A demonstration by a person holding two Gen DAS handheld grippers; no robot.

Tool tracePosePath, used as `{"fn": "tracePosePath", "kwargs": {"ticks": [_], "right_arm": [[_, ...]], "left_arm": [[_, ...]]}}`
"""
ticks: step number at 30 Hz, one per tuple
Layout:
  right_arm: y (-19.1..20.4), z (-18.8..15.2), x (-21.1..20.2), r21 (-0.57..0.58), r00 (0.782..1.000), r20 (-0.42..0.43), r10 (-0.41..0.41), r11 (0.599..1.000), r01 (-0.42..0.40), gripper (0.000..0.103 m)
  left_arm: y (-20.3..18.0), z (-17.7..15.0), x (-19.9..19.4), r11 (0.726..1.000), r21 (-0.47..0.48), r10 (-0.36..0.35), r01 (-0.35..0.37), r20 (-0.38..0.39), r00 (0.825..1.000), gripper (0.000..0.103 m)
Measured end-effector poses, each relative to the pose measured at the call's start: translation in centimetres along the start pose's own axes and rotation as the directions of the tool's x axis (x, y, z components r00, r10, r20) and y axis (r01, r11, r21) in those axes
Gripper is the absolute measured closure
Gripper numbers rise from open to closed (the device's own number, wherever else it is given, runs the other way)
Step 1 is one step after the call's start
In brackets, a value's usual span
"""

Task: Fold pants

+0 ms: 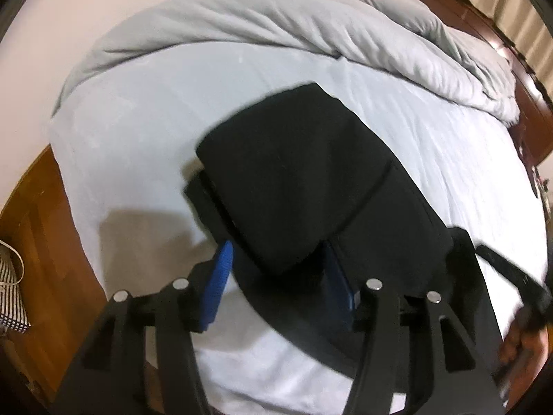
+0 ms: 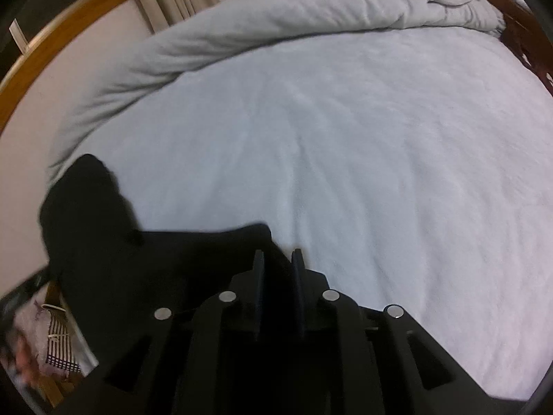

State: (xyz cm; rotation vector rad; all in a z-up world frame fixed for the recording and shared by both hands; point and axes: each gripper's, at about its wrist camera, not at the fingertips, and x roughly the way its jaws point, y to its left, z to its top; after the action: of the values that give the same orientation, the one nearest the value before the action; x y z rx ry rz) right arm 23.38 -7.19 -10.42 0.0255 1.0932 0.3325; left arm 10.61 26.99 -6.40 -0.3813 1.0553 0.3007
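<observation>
Folded black pants (image 1: 297, 180) on bed (image 1: 432, 159), long axis toward frame's upper left; left gripper (image 1: 280, 276) apart, astride near fold; right gripper (image 2: 278, 276) nearly together, pinching the pants' dark edge at lower centre.

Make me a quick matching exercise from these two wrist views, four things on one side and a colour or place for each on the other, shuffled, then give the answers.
Things:
1. pants
2. duvet
3. bed sheet
4. striped bag

Descriptions:
A. bunched up along the far side of the bed
B. black, folded on the sheet
C. on the wooden floor beside the bed
D. pale, spread flat over the mattress

Pairs: 1-B, 2-A, 3-D, 4-C
</observation>
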Motion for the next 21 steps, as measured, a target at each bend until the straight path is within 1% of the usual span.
{"fn": "tracePosePath", "kwargs": {"ticks": [1,2,3,4,6,7,9,10,11,13,14,15,17,18,19,20,21], "right_arm": [[-0.1,-0.9,-0.7,-0.001,1.000,-0.010,-0.001,1.000,0.001,0.086],[-0.3,-2.0,-1.4,-0.003,1.000,-0.022,0.003,1.000,-0.003,0.086],[0.0,-2.5,-1.7,0.000,0.999,-0.031,0.007,1.000,-0.007,0.086],[-0.3,-3.5,-1.7,0.009,0.999,-0.049,0.004,1.000,-0.003,0.086],[-0.8,-5.2,-0.6,0.013,0.994,-0.112,-0.016,1.000,0.017,0.087],[-1.1,-5.7,0.3,0.024,0.993,-0.120,-0.012,1.000,0.015,0.088],[-1.5,-5.6,0.8,0.036,0.994,-0.110,-0.002,0.999,0.006,0.089],[-1.6,-5.2,0.6,0.041,0.994,-0.109,0.004,0.999,0.001,0.089],[-1.6,-4.9,0.2,0.048,0.995,-0.102,0.016,0.999,-0.011,0.087],[-2.0,-4.7,-1.4,0.064,0.994,-0.083,0.066,0.996,-0.061,0.086],[-2.5,-5.0,-2.8,0.068,0.994,-0.066,0.084,0.995,-0.079,0.085],[-3.0,-5.4,-4.0,0.068,0.995,-0.052,0.081,0.995,-0.078,0.084],[-4.8,-6.8,-6.4,0.083,0.998,-0.030,0.053,0.995,-0.051,0.076],[-6.9,-8.4,-8.3,0.115,1.000,-0.022,0.018,0.993,-0.015,0.076],[-8.3,-9.7,-9.4,0.143,1.000,-0.019,-0.010,0.990,0.013,0.076],[-10.3,-11.5,-10.7,0.179,0.999,-0.019,-0.045,0.983,0.047,0.076],[-11.7,-12.7,-11.5,0.210,0.997,-0.023,-0.068,0.975,0.071,0.074]], "left_arm": [[0.0,0.1,0.6,1.000,0.004,0.008,-0.008,-0.017,1.000,0.057],[0.0,0.1,1.3,1.000,0.007,0.016,-0.015,-0.043,0.999,0.059],[-0.2,-0.2,1.9,0.999,0.017,0.039,-0.038,-0.051,0.998,0.059],[-0.4,-0.4,2.1,0.998,0.035,0.057,-0.056,-0.040,0.998,0.059],[-1.1,-0.8,2.0,0.993,0.066,0.097,-0.095,-0.016,0.995,0.060],[-1.2,-0.9,1.9,0.993,0.064,0.100,-0.099,-0.017,0.995,0.064],[-1.2,-0.9,1.7,0.994,0.053,0.093,-0.091,-0.037,0.995,0.067],[-1.2,-0.8,1.5,0.995,0.051,0.091,-0.089,-0.041,0.995,0.071],[-1.3,-0.8,1.0,0.994,0.056,0.095,-0.093,-0.041,0.995,0.073],[-1.4,-0.8,-0.3,0.990,0.064,0.126,-0.123,-0.037,0.991,0.085],[-1.5,-0.9,-0.9,0.989,0.067,0.133,-0.131,-0.028,0.991,0.085],[-1.8,-1.2,-2.2,0.986,0.074,0.151,-0.150,-0.003,0.989,0.084],[-2.6,-2.0,-4.4,0.980,0.092,0.171,-0.175,0.050,0.984,0.077],[-3.6,-2.7,-5.6,0.976,0.119,0.173,-0.182,0.081,0.982,0.068],[-4.5,-3.3,-6.4,0.973,0.142,0.171,-0.185,0.103,0.980,0.063],[-5.6,-4.0,-7.1,0.970,0.170,0.154,-0.174,0.120,0.981,0.060],[-7.3,-4.9,-7.7,0.966,0.220,0.112,-0.136,0.120,0.986,0.053]]}}
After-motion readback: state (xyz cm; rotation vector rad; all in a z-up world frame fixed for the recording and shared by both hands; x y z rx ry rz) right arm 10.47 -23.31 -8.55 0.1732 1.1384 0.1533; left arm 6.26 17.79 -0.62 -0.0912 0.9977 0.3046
